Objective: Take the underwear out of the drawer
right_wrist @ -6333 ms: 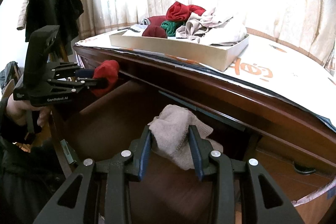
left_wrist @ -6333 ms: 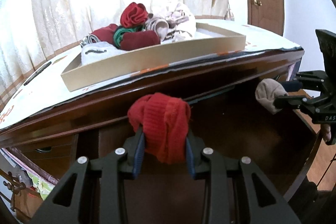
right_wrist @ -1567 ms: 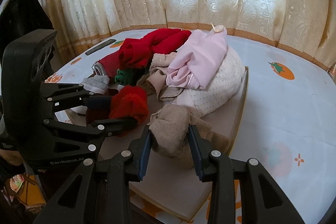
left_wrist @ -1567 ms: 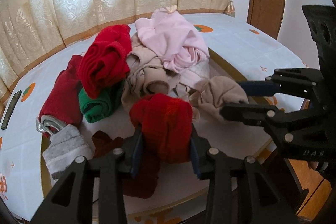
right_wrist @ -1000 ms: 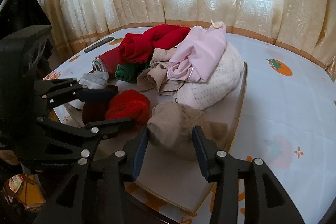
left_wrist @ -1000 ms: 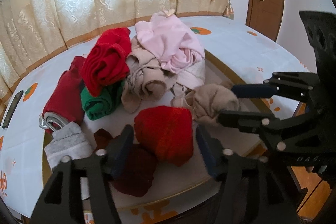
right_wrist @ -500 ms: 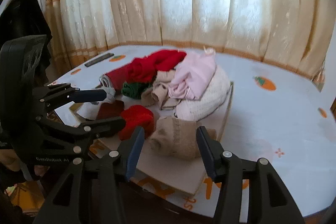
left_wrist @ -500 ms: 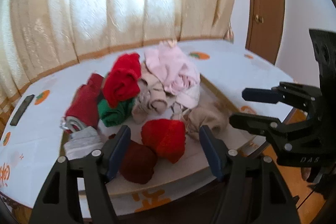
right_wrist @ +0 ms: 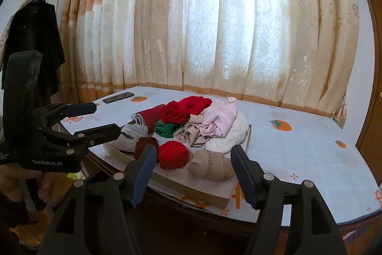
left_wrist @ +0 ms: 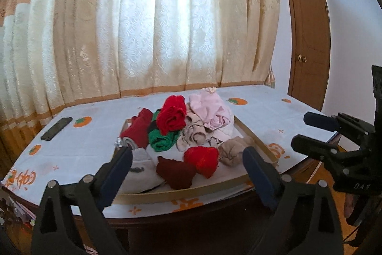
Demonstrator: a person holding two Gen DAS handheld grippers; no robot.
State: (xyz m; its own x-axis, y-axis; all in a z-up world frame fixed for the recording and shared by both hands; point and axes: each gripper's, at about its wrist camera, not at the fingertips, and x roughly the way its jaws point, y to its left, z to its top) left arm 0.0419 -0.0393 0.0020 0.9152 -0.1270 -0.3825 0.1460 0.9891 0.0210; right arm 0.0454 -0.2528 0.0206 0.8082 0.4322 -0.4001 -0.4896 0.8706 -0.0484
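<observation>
My left gripper (left_wrist: 187, 164) hangs with its jaws spread wide and nothing between them; my right gripper (right_wrist: 192, 165) likewise stands parted and empty, raised in front of the table edge. Seen through the left jaws, the bright red rolled garment (left_wrist: 202, 160) lies in the shallow cardboard tray (left_wrist: 181, 192), touching a dark maroon roll (left_wrist: 175, 171) on its left and just beside the beige rolled garment (left_wrist: 232, 149) on its right. Seen through the right jaws, the same red roll (right_wrist: 173, 154) and beige roll (right_wrist: 210, 165) rest side by side near the tray's front rim (right_wrist: 191, 190), apart from both sets of fingers. Behind them sits the heap of underwear already laid out: a red bundle (left_wrist: 172, 115), a green roll (left_wrist: 163, 140), tan pieces (left_wrist: 193, 133) and a pink garment (left_wrist: 212, 109), with a grey folded item (left_wrist: 140, 157) at the tray's left end. The tray stands on a white tablecloth printed with orange fruit (left_wrist: 82, 122), a dark phone (left_wrist: 56, 125) lying well apart to the left, curtains (left_wrist: 155, 28) behind. The drawer itself is out of view in both pictures, so I cannot tell whether anything remains inside; I judge this pair delivered, and the next step, if any, a return below the tabletop.
</observation>
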